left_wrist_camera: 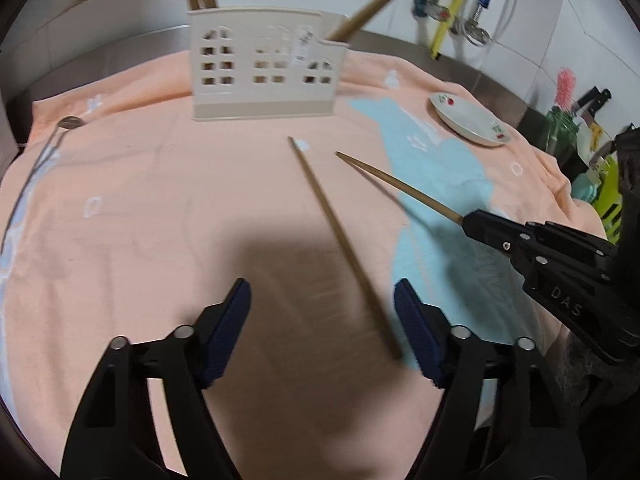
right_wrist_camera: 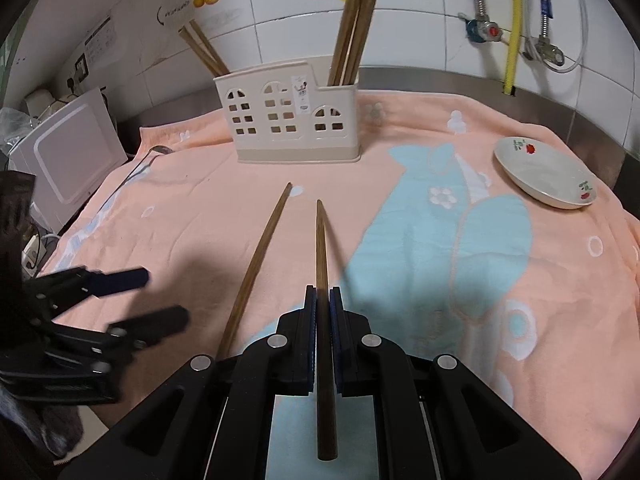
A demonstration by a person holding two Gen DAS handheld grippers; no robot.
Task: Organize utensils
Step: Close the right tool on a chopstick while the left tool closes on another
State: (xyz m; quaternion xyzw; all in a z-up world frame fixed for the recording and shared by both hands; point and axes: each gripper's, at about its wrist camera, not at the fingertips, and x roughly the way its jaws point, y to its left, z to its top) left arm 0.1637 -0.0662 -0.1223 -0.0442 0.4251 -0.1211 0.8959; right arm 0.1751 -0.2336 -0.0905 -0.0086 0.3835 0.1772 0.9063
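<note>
Two grippers are in view. Right gripper point(right_wrist_camera: 322, 300) is clamped on one chopstick point(right_wrist_camera: 321, 248), whose thin end points forward to the holder and whose thick end reaches back between the black arms. Left gripper point(left_wrist_camera: 322, 320) has its jaws apart, with nothing pressed between the blue pads; a second chopstick point(left_wrist_camera: 340, 236) lies loose on the towel point(left_wrist_camera: 160, 200) and its near end is between the pads, closer to the right one, but not touched. In the right wrist view this loose chopstick lies just to the left of the held one, and the left gripper is further to the left, blurred.

One towel, orange with pale blue shapes, covers the surface under both grippers. One cream holder point(right_wrist_camera: 290, 120) with window holes stands upright ahead of the grippers, at the far side of the towel. Its compartments hold two bundles of chopsticks; the exact count in each I cannot tell. One white dish point(right_wrist_camera: 546, 174) with red flowers sits far to the right of the right gripper. One spoon point(left_wrist_camera: 60, 132) lies far to the left of the left gripper, at the towel edge.
</note>
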